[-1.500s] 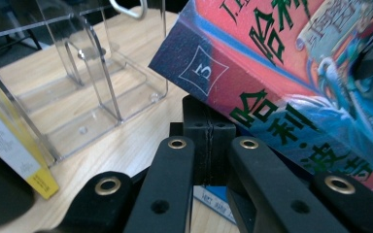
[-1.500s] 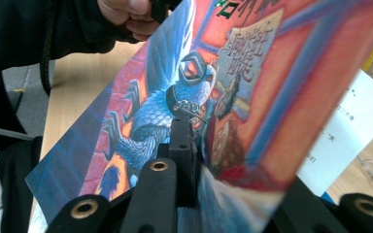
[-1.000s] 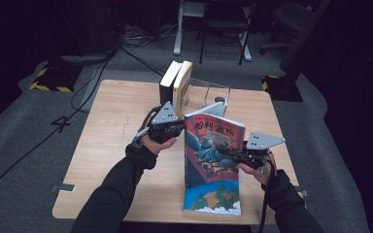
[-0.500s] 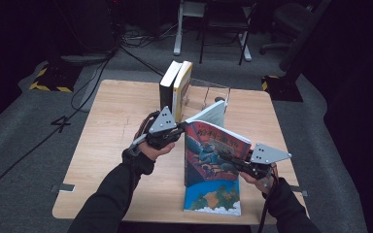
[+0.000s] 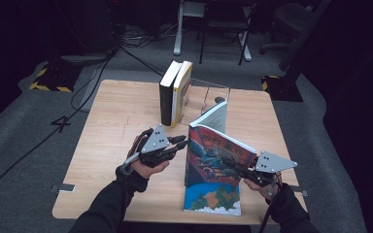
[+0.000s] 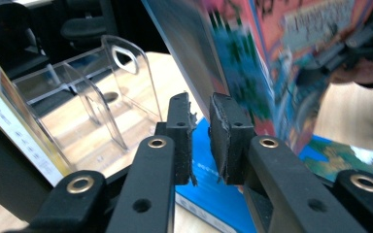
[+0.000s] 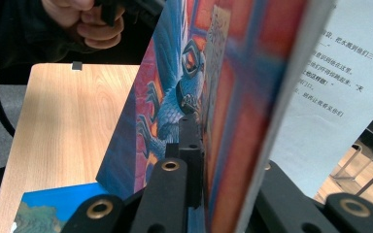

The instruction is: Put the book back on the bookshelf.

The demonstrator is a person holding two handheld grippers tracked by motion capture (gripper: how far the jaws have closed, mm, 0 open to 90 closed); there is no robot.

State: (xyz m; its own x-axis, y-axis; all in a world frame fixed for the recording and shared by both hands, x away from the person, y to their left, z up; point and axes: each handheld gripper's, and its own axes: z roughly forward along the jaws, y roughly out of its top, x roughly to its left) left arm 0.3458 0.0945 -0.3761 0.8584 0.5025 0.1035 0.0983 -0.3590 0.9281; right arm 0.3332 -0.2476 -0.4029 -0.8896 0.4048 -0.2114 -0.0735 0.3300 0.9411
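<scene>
Mid-transfer of picture book [image 5: 219,154]: clamped upright in right gripper [image 5: 239,168], above flat book [image 5: 212,198] on worktop [image 5: 116,116]. Left gripper [image 5: 180,143] just beside book's left edge, jaws just eased narrowly apart, nothing between. Next: likely carry toward clear rack [image 5: 207,94] ahead, keeping cover from flopping.

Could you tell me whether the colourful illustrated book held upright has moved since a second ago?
Yes. The colourful illustrated book has tipped rightward, its top edge swinging away from the two upright books, while the right gripper holds it.
</scene>
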